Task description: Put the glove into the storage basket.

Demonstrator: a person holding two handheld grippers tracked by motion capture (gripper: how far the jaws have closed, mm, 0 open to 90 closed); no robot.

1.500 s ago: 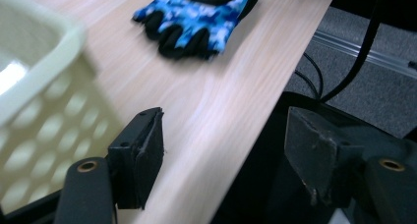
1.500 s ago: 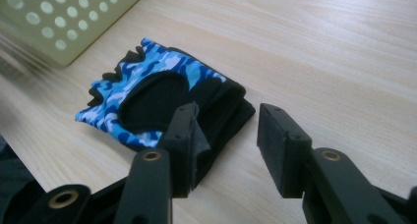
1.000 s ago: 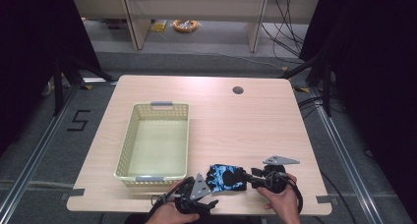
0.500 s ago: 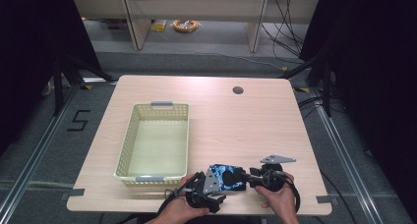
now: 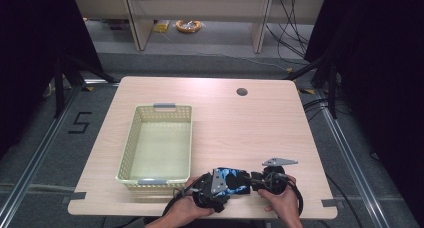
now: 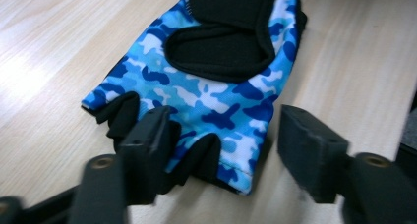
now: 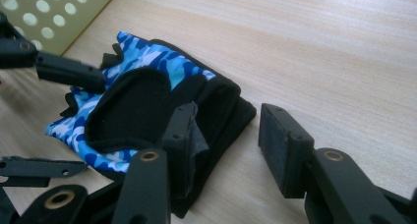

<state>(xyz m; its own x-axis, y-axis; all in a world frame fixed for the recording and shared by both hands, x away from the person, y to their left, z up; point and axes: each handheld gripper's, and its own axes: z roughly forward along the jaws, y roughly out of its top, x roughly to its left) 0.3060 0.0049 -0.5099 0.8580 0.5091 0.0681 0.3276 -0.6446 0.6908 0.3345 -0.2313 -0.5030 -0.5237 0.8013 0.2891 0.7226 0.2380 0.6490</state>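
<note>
A blue camouflage fingerless glove with black palm padding lies flat near the table's front edge. My left gripper is at its finger end. Its jaws have just been closing; the glove's edge lies between them, one jaw over the finger stubs and the other pad clear of the cloth. My right gripper is at the black cuff end. Its jaws have also just been closing, one resting at the cuff and the other standing apart on bare wood.
A pale yellow perforated basket stands left of the glove, close to my left hand. The table has a round cable hole at the back. The front edge is just behind both hands.
My left gripper has moved right onto the glove's finger end and now covers part of it. The right gripper has stayed at the cuff.
</note>
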